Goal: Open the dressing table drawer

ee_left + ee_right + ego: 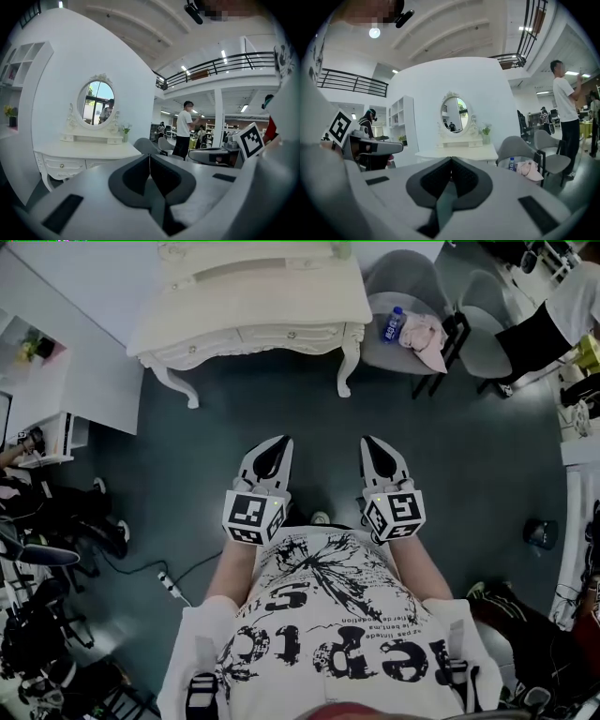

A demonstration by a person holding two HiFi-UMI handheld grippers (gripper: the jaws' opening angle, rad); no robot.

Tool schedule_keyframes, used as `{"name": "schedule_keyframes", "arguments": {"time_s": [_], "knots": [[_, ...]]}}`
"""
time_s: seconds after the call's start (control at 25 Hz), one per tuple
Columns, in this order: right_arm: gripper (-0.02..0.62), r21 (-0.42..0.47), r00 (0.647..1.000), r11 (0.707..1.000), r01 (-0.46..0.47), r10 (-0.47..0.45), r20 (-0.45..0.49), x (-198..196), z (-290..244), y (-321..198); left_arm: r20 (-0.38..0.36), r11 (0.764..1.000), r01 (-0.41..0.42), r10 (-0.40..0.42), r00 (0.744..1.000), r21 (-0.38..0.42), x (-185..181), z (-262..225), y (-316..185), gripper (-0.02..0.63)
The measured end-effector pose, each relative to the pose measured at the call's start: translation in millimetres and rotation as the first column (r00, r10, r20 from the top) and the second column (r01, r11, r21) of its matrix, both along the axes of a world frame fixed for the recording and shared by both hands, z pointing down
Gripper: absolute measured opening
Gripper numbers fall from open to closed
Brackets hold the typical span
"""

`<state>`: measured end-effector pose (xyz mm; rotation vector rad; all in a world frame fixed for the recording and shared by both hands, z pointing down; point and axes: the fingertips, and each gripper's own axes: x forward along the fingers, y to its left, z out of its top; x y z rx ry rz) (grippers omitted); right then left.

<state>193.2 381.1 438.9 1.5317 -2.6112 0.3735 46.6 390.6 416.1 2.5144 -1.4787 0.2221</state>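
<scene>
A white dressing table [253,306] stands against the far wall, with its front drawers [291,335] closed and small round knobs showing. It also shows in the left gripper view as the dressing table [84,152] under an oval mirror [95,102], and in the right gripper view as the dressing table [457,152]. My left gripper [277,450] and right gripper [371,448] are held side by side in front of my chest, well short of the table. Both are shut with nothing between the jaws; the left gripper [149,157] and right gripper [451,160] tips meet.
A grey chair [412,324] right of the table holds a water bottle [394,326] and a pink cloth [425,337]. White shelving [47,390] stands at the left. Cables and a power strip [169,583] lie on the dark floor. A person [183,129] stands farther back.
</scene>
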Motion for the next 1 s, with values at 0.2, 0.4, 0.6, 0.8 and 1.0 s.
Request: {"name": "schedule_keyframes", "arguments": {"time_s": [0.2, 0.4, 0.6, 0.8, 1.0], "knots": [[0.018, -0.029, 1.0, 0.999, -0.027, 0.027, -0.014, -10, 9, -13, -0.01, 0.999, -0.006, 0.006, 1.0, -0.037, -15, 14, -12, 0.02], [0.018, -0.047, 0.999, 0.998, -0.033, 0.031, -0.029, -39, 17, -46, -0.018, 0.999, -0.017, 0.016, 1.0, -0.042, -43, 19, -50, 0.02], [0.018, -0.041, 0.997, 0.997, -0.069, 0.067, -0.045, -69, 16, -103, -0.014, 0.997, -0.062, 0.062, 0.998, -0.035, -70, 16, -108, 0.02], [0.018, -0.042, 0.994, 0.994, -0.098, 0.095, -0.062, -109, 11, -164, -0.015, 0.994, -0.112, 0.112, 0.994, -0.009, -107, -1, -176, 0.02], [0.018, -0.056, 0.991, 0.992, -0.114, 0.11, -0.075, -143, 9, -212, -0.011, 0.993, -0.115, 0.115, 0.993, -0.017, -150, -6, -226, 0.02]]}}
